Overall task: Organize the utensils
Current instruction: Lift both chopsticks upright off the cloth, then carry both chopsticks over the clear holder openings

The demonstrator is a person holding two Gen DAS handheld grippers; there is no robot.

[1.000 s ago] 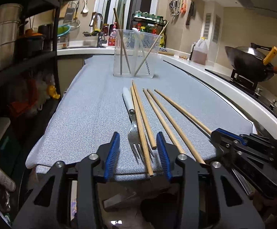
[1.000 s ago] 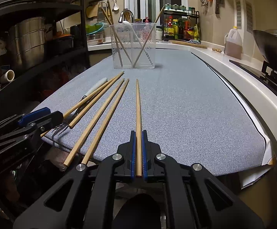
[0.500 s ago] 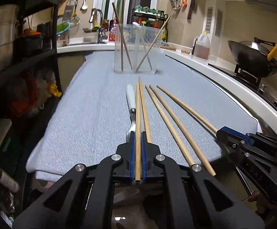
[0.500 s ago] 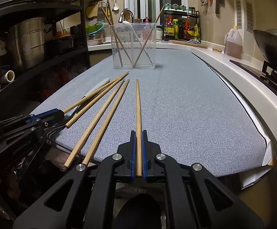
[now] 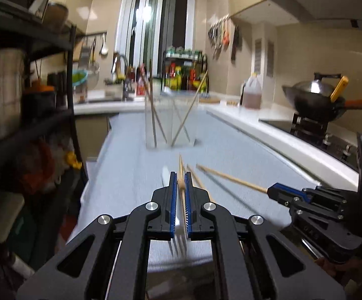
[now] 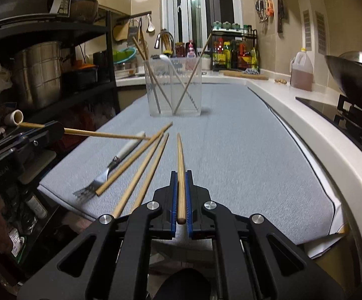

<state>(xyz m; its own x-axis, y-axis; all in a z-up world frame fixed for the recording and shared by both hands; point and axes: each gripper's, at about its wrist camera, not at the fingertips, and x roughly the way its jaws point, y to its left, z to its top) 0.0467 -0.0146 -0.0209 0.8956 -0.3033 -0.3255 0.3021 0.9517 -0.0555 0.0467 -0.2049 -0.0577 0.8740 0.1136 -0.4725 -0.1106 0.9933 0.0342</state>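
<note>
My left gripper [image 5: 180, 175] is shut on a wooden chopstick [image 5: 180, 162], held off the grey mat [image 5: 131, 170] and pointing at the clear container [image 5: 171, 120]. In the right wrist view that left gripper [image 6: 53, 128] holds its chopstick [image 6: 101, 133] over the white-handled fork [image 6: 106, 175]. My right gripper [image 6: 181, 173] is shut on another chopstick [image 6: 180, 155], also lifted. From the left wrist view the right gripper [image 5: 272, 191] and its chopstick [image 5: 230, 178] show at the right. Three chopsticks [image 6: 141, 175] lie loose on the mat. The container [image 6: 173, 87] holds chopsticks and a white spoon.
A black shelf rack with a steel pot [image 6: 38, 72] stands close on the left. To the right run the white counter edge [image 6: 318, 135], an oil jug [image 6: 302, 71] and a wok [image 5: 315, 100] on the stove. Sink and bottle rack sit behind the container.
The left gripper closed on a chopstick beside the fork and lifted it off the mat. The right gripper, shut all along, raised its chopstick too.
</note>
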